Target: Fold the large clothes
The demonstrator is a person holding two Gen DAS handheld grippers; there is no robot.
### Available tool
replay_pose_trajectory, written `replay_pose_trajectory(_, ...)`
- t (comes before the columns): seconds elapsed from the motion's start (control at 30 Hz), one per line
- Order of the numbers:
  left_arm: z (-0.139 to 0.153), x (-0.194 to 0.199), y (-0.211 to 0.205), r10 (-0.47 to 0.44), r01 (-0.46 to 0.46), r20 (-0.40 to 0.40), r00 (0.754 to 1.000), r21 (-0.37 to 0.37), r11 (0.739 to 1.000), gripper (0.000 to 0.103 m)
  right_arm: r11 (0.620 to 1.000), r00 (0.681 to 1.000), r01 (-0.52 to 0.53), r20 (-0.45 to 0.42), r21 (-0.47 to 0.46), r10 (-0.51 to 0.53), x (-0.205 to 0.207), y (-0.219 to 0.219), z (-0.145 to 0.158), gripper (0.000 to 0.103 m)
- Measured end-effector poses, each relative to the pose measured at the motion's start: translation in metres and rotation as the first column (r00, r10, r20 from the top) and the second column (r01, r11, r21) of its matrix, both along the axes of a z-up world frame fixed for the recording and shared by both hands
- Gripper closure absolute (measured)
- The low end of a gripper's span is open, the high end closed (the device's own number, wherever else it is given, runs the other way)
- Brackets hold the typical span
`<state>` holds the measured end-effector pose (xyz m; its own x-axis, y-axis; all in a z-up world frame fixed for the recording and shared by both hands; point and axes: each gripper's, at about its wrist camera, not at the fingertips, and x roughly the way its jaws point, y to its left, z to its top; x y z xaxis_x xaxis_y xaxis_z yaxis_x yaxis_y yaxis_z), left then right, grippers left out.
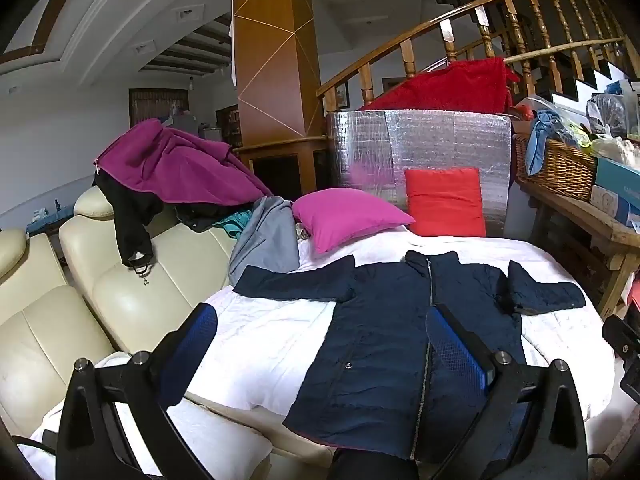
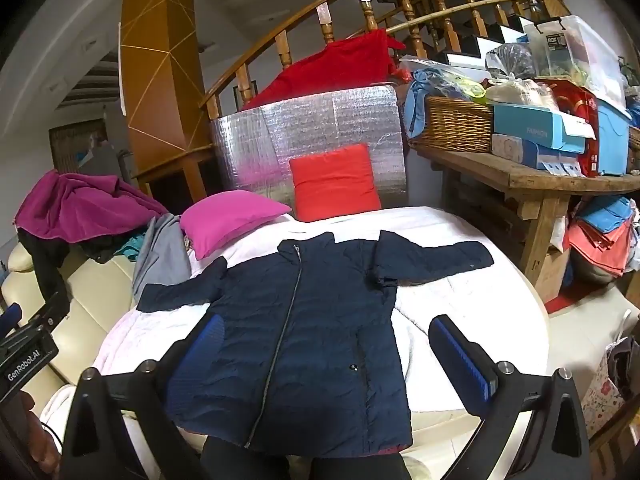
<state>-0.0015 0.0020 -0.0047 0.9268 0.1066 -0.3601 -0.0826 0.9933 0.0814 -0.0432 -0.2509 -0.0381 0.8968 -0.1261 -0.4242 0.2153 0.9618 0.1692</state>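
Both tongs gape wide, nothing between them: left tongs point(image 1: 322, 344) low in the frame, right tongs point(image 2: 334, 344) likewise, hovering near the hem. The navy jacket point(image 2: 296, 320) lies flat, zipped, sleeves spread, centre frame on the white quilt point(image 2: 460, 292). Beyond its collar, a pink pillow point(image 2: 228, 220) and red cushion point(image 2: 334, 180).

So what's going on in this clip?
A person holds a gripper in each hand above a navy jacket spread flat, zipped, sleeves out, on a white quilt. The left gripper and right gripper are both open and hold nothing. No fold has been made yet.
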Motion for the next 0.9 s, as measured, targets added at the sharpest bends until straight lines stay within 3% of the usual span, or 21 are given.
replay_pose_trajectory(0.9,-0.0003,-0.0012,0.0058,0.001,-0.001,0.007,1.000,-0.004,1.000,0.000,1.000,1.000,0.000,0.002,0.005,0.000,0.0008,0.0021,-0.0004,0.000)
